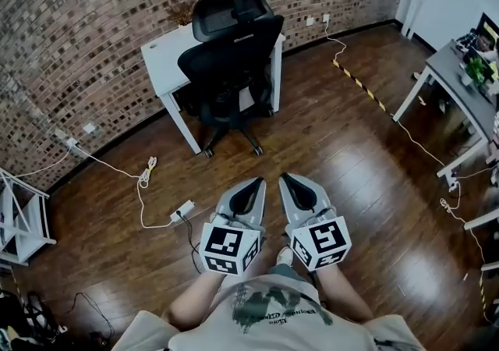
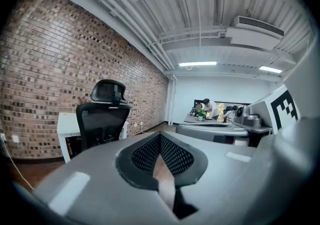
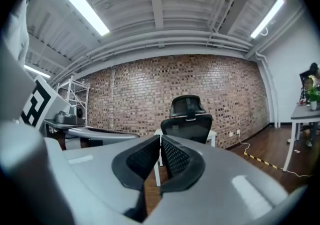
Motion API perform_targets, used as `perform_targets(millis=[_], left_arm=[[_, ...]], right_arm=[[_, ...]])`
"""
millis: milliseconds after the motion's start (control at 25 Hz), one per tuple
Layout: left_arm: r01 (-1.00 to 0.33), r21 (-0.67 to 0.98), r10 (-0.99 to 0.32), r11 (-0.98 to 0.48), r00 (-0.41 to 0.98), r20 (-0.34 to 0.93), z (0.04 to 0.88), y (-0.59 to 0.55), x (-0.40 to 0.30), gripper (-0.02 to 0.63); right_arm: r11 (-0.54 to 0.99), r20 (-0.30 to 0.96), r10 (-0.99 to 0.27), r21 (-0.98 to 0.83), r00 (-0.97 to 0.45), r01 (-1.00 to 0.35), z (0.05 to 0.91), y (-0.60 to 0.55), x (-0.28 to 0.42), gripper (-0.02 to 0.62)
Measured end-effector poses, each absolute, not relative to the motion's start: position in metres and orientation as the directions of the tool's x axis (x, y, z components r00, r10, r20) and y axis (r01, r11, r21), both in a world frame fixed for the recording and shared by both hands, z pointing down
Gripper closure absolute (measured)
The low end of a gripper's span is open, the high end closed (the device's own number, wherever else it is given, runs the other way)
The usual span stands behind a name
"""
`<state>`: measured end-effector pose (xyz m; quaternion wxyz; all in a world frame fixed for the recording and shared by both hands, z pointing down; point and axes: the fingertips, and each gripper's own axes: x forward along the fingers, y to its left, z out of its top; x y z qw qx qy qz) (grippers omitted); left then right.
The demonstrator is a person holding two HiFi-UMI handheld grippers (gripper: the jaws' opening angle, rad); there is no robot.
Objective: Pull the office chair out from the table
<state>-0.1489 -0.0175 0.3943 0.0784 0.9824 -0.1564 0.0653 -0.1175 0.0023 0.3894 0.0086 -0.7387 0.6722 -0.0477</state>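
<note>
A black office chair [image 1: 231, 53] with a headrest is tucked against a small white table [image 1: 160, 61] by the brick wall; it also shows as the chair [image 2: 102, 119] in the left gripper view and the chair [image 3: 187, 121] in the right gripper view. My left gripper [image 1: 260, 180] and right gripper [image 1: 284, 177] are held side by side low in the head view, well short of the chair, pointing at it. Both are shut with nothing between the jaws.
A white power strip [image 1: 184, 210] and its cables lie on the wooden floor left of the grippers. Black-and-yellow floor tape [image 1: 360, 84] runs at the right. A grey desk [image 1: 460, 80] stands far right, a white rack [image 1: 19, 221] far left.
</note>
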Motion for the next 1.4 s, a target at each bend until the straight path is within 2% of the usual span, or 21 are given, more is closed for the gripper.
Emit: perform_targets(millis=[520,1400], left_arm=[[-0.370,0.088,-0.359,-0.925,0.926,0.119,0.382,-0.046,-0.054,0.592],[-0.436,0.122,-0.423,-0.892,0.898,0.117,0.394,-0.160,0.032,0.592]], right_arm=[[-0.034,0.012,-0.999,-0.058,0.033,-0.998,0.379,-0.025,-0.025,0.595],[0.052,0.046,-0.997,-0.033,-0.054,-0.998,0.387,-0.140,0.060,0.595]])
